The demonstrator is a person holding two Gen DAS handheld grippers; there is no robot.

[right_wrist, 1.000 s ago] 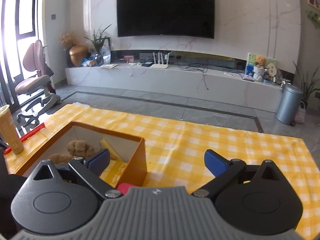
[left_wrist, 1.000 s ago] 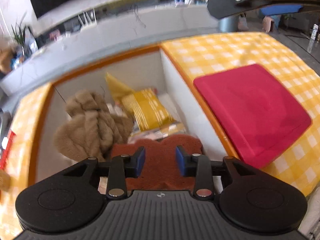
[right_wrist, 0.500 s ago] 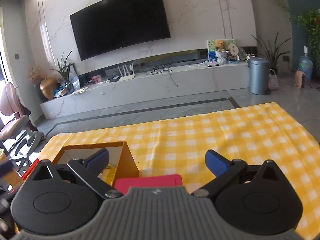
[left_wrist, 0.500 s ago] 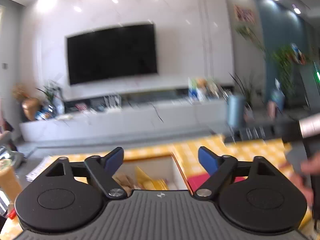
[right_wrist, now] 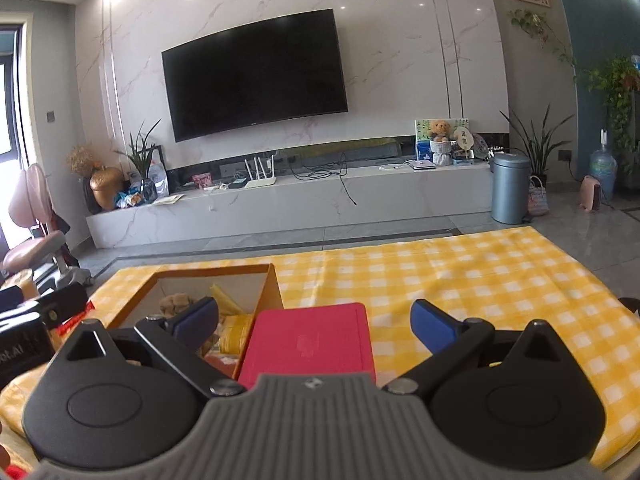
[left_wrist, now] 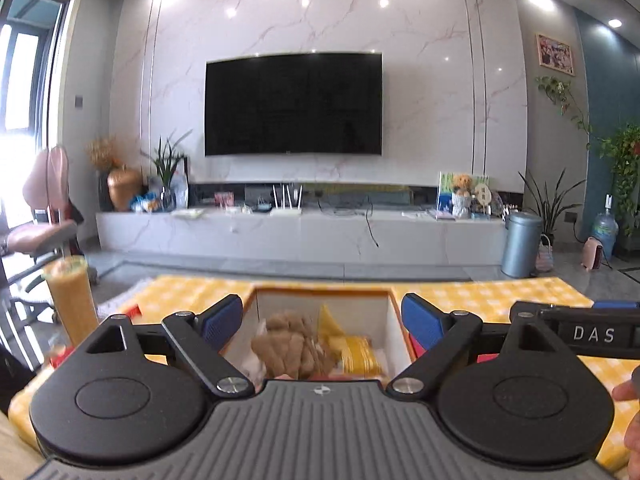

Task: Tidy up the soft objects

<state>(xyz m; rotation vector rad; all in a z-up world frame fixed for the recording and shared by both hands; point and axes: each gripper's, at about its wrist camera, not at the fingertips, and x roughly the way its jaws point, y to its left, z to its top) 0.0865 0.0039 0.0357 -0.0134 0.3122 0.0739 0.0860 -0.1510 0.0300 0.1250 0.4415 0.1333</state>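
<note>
The red cushion [right_wrist: 310, 340] is the piece I read as next in line: it lies flat on the yellow checked tablecloth [right_wrist: 460, 276], between and just ahead of my right gripper [right_wrist: 314, 322] fingers, its left edge against or just beside the outer wall of the orange-rimmed box [right_wrist: 272, 292]; I cannot tell whether they touch. Those right fingers stand wide apart and hold nothing. My left gripper [left_wrist: 322, 320] is spread wide too, its jaws having just been opening, with nothing between them; the box [left_wrist: 394, 312] sits ahead of and below its fingers, with a brown plush toy [left_wrist: 292, 346] and a yellow striped soft piece [left_wrist: 360, 354] inside. The main risk I see is the cushion's shape: it is broad and flat, so if I come down on its middle the fingers may only press it into the cloth and bunch the tablecloth instead of gripping. Pinching one edge should work better, though the pad would probably droop and could catch the box rim going over. The box already looks fairly full, so the cushion may ride up on the plush. The two grippers are near one another, the right one showing just right of my left fingers, so they could clash over the box.
</note>
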